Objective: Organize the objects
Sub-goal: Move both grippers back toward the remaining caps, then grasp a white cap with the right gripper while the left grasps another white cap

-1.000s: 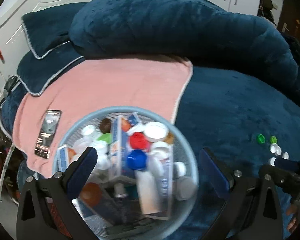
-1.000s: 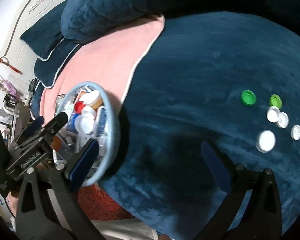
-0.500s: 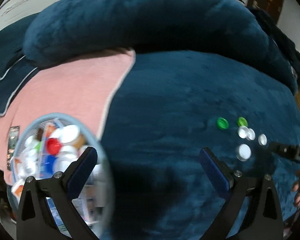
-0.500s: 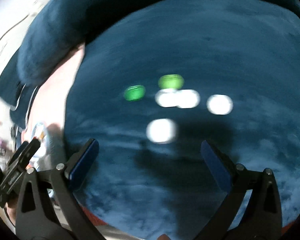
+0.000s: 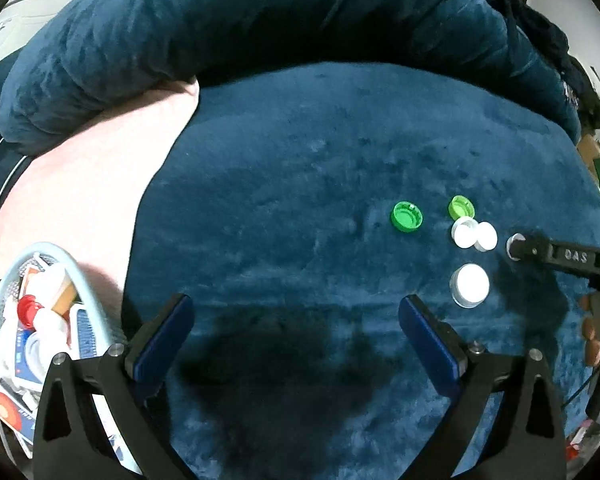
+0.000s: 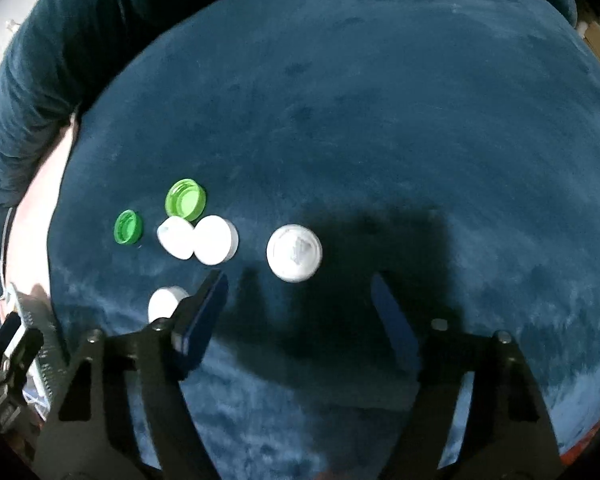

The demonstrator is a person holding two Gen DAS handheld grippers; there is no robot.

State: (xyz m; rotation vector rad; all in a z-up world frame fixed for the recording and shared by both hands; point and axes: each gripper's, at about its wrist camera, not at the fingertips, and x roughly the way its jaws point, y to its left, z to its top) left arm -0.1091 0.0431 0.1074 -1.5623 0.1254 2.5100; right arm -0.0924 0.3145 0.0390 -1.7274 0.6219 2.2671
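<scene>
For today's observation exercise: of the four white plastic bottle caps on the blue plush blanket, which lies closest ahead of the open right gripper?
The lone white plastic cap, apart to the right of the touching white pair, lies just beyond the right gripper.

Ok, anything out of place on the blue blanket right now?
Yes: six loose bottle caps lie on the blanket, outside the basket holding everything else. Two are green, four white, and two of the white ones are touching.
</scene>
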